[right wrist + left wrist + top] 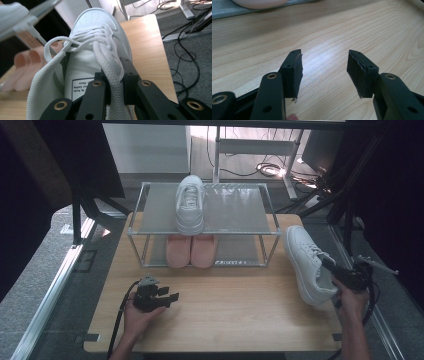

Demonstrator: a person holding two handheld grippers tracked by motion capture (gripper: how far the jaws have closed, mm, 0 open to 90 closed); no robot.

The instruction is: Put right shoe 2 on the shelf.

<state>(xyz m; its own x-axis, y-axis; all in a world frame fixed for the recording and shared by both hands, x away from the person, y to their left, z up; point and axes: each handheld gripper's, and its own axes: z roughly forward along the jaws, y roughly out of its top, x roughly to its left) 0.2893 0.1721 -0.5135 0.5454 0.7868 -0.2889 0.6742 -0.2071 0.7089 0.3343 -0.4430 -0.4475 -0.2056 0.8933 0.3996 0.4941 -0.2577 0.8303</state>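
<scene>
Right tongs (pixel 113 82) pinching tongue of white sneaker (pixel 307 262), tilted at bench (pixel 225 320) edge; left tongs (pixel 324 72) spread, nothing between.

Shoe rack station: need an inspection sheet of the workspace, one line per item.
Surface: wooden table, bare across the front.
Job's things: white sneaker at the table's right edge, gripped by its tongue; second white sneaker on the top shelf of the rack; pink pair on the lower shelf.
Clutter: nothing seen.
Grippers: left gripper open, low over bare wood, nothing between its jaws; right gripper shut on the sneaker's tongue, a lace draped over the jaws.
Cables: one trails from each gripper; loose cables on the floor behind the rack.
Surroundings: grey floor, white desk frame behind, dark frame posts at both sides.
</scene>
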